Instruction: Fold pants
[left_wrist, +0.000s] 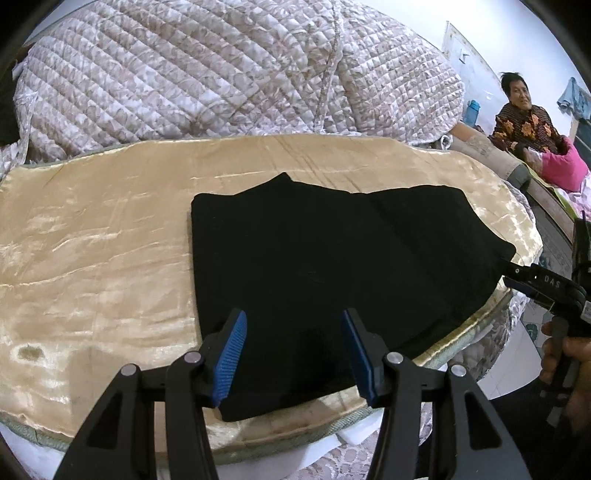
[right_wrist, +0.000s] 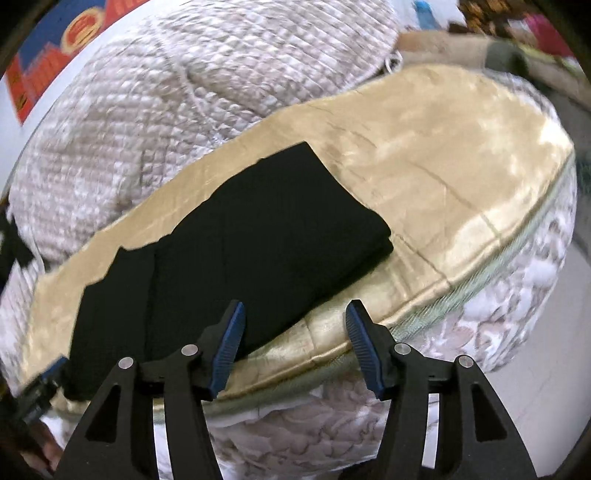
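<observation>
The black pants (left_wrist: 332, 258) lie folded into a flat rectangle on a golden satin mat (left_wrist: 92, 240). My left gripper (left_wrist: 294, 315) hovers open over their near edge. The cloth lies flat below the blue pads (left_wrist: 231, 354), not pinched. The right gripper (left_wrist: 517, 275) shows at the pants' right corner, held by a hand (left_wrist: 561, 350). In the right wrist view the pants (right_wrist: 258, 240) stretch away to the left on the mat (right_wrist: 443, 166). The right gripper (right_wrist: 295, 304) stands open above the mat's front edge with nothing between its fingers. The left gripper (right_wrist: 48, 376) peeks in at the lower left.
A bulky quilted blanket (left_wrist: 184, 74) is piled behind the mat, and quilted bedding (right_wrist: 517, 295) hangs below its edge. A person (left_wrist: 524, 122) sits at the far right beside a pink cloth (left_wrist: 561, 166). A red and blue box (right_wrist: 48, 62) stands behind.
</observation>
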